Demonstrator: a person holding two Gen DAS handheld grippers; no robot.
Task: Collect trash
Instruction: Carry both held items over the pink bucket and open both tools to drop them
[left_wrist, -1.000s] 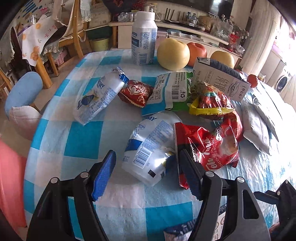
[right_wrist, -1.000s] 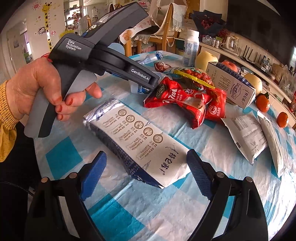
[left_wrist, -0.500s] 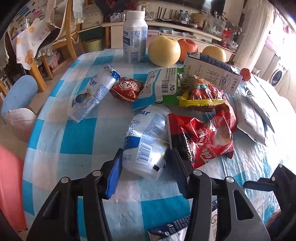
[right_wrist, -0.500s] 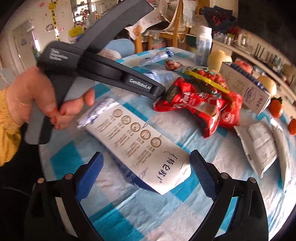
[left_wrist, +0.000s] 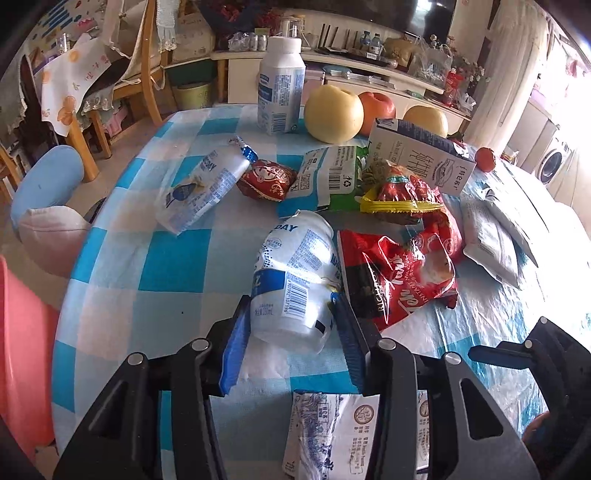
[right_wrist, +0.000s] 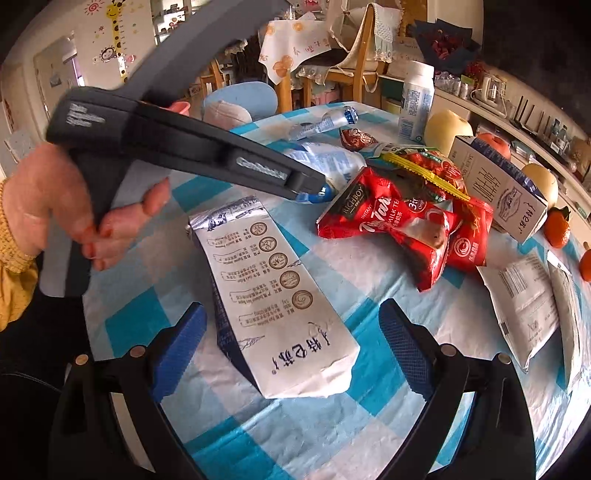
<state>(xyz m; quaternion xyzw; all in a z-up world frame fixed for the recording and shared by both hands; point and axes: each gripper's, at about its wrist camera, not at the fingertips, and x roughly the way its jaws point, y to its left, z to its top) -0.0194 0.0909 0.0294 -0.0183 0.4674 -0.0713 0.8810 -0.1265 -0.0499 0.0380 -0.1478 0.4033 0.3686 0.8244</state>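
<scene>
- Left wrist view: the left gripper (left_wrist: 291, 334) had narrowed from wide apart a second before until its blue pads touched both sides of the crushed yogurt bottle (left_wrist: 295, 284), lying mid-tabletop (left_wrist: 177, 266); the grab looked nearly complete.
- Right wrist view: the right gripper (right_wrist: 291, 350) remained spread wide around the flattened milk carton (right_wrist: 280, 314) near the tabletop's front edge, untouched.

Round table w/ blue-white check cloth (left_wrist: 177, 273). On it: crushed bottle (left_wrist: 295, 280), 2nd crushed bottle (left_wrist: 201, 190), red snack bags (left_wrist: 402, 275), flattened milk carton (right_wrist: 284, 317), upright bottle (left_wrist: 280, 88), fruit (left_wrist: 334, 112), white pouches (left_wrist: 491, 243), maybe 2.
</scene>
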